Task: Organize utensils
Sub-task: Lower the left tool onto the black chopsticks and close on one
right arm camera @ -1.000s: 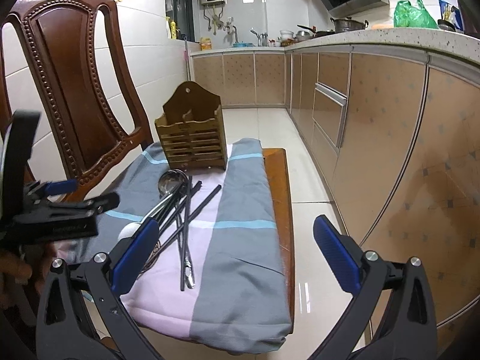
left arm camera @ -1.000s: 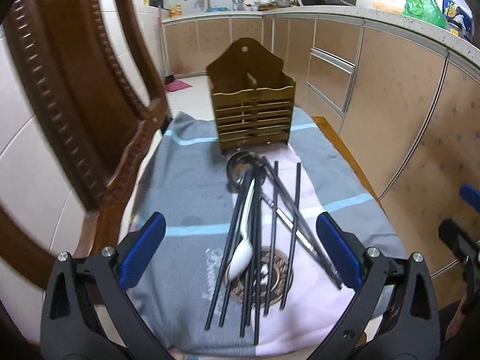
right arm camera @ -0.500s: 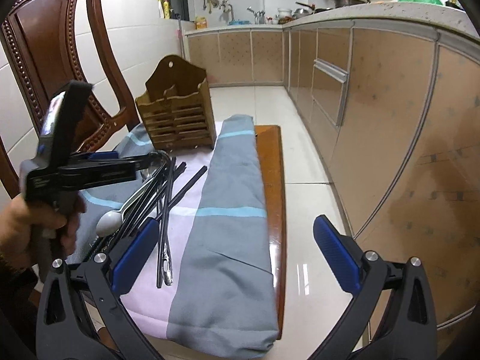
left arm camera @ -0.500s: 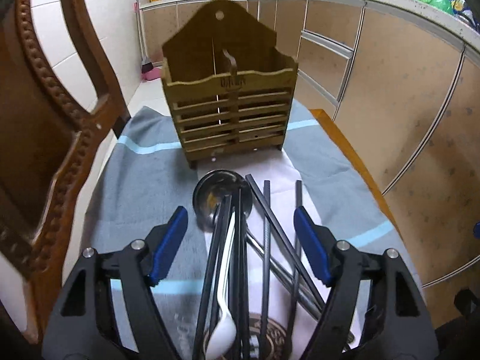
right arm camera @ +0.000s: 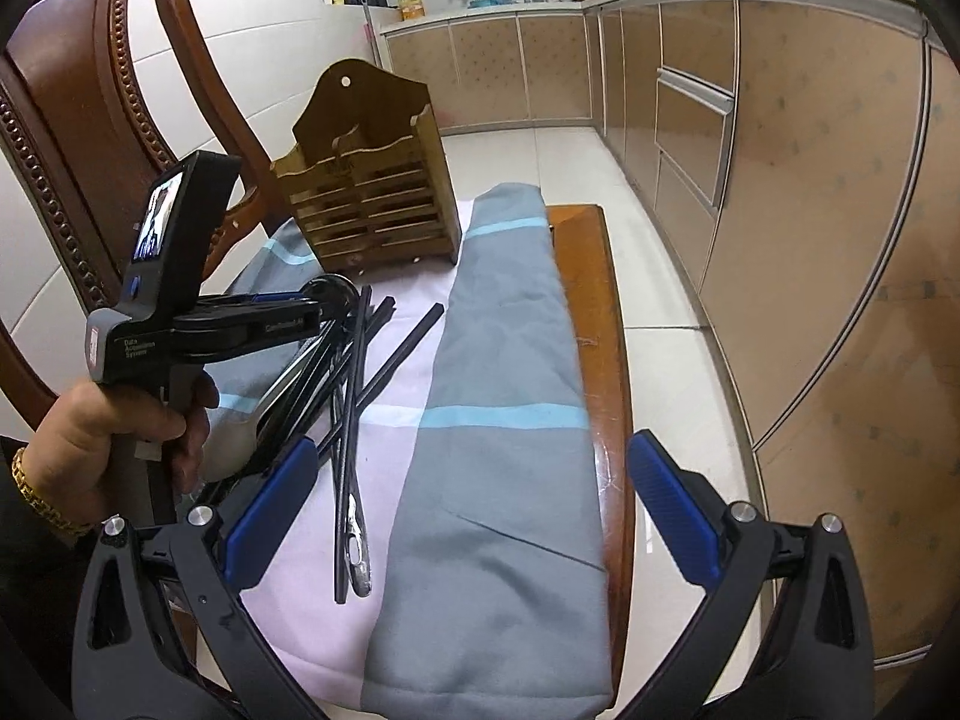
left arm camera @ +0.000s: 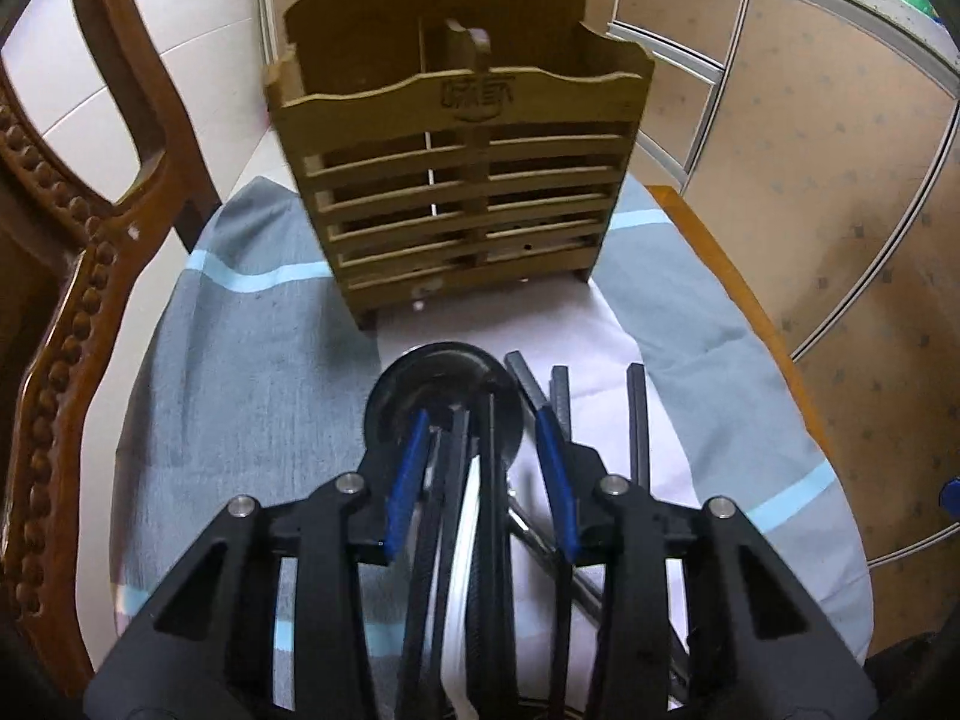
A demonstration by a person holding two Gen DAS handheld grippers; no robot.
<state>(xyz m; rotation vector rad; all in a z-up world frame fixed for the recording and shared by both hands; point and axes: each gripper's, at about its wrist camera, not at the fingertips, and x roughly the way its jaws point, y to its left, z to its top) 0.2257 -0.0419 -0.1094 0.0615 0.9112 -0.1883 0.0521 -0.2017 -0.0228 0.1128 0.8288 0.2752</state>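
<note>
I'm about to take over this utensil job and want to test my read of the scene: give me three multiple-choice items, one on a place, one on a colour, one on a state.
1. Where does the wooden utensil holder stand?
A. On the cloth beyond the utensil pile
B. On the kitchen counter
C. On the floor

2. What colour are the chopsticks?
A. Red
B. Black
C. White

3. How is the right gripper?
A. Shut on a chopstick
B. Shut on the holder
C. Open and holding nothing

Answers:
1 A, since it sits on the striped cloth past the ladle.
2 B, as they lie dark on the pale cloth.
3 C, because its blue pads stand wide apart over the cloth, with nothing between them.
</note>
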